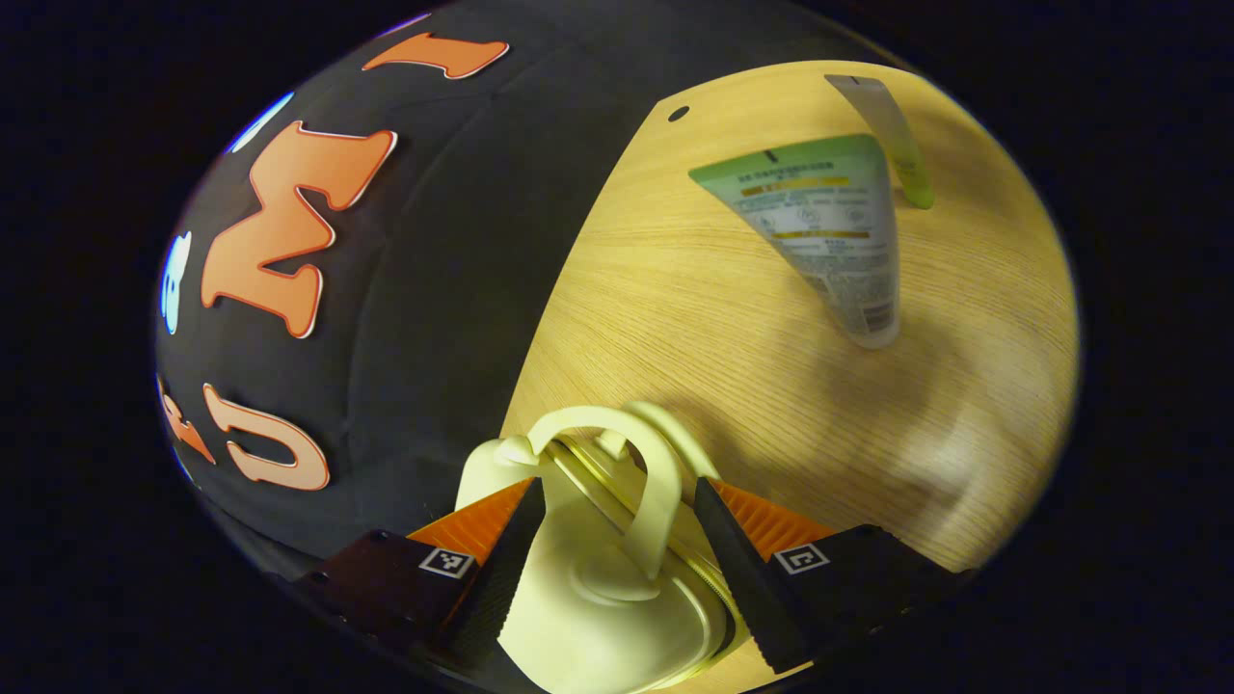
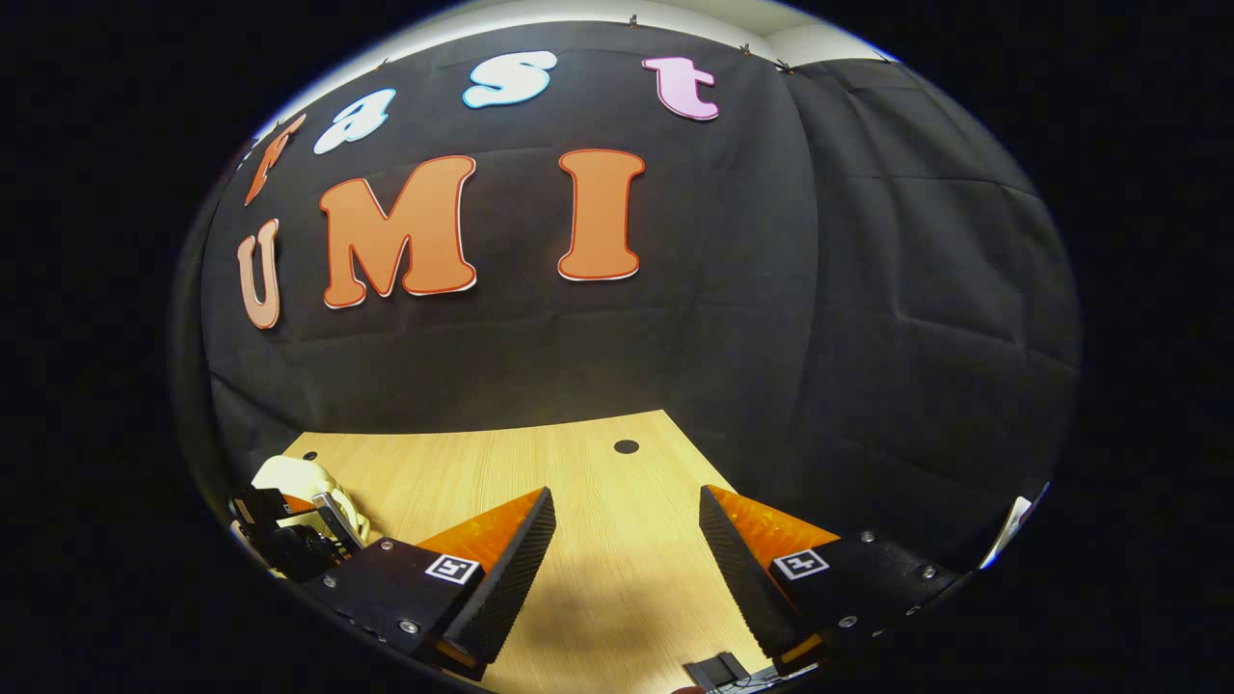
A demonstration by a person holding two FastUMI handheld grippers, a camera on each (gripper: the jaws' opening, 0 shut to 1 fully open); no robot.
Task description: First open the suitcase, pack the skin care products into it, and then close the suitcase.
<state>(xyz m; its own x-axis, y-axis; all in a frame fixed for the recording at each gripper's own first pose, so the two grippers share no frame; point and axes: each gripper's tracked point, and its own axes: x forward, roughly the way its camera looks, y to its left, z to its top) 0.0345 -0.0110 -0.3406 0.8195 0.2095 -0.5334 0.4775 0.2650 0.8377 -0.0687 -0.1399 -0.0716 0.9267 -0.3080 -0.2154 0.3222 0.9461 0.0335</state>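
Observation:
A small cream suitcase (image 1: 598, 588) with an arched handle (image 1: 656, 482) lies closed on the wooden table, between the fingers of my left gripper (image 1: 617, 482). The jaws stand wide on either side of it, and I cannot tell whether they touch its shell. Farther out on the table lie a green-and-white skin care tube (image 1: 829, 231) and a slimmer pale tube (image 1: 892, 135) beyond it. My right gripper (image 2: 627, 493) hovers open over bare table with nothing between its fingers. In the right gripper view, the suitcase (image 2: 289, 480) shows at the lower left with the left gripper (image 2: 289, 545) on it.
The wooden table (image 2: 598, 540) ends at the black cloth wall just behind the suitcase. A small round hole (image 2: 627, 446) sits near the table's far edge, also seen as a hole (image 1: 679, 113) by the tubes. A dark device (image 2: 718, 670) lies at the near edge.

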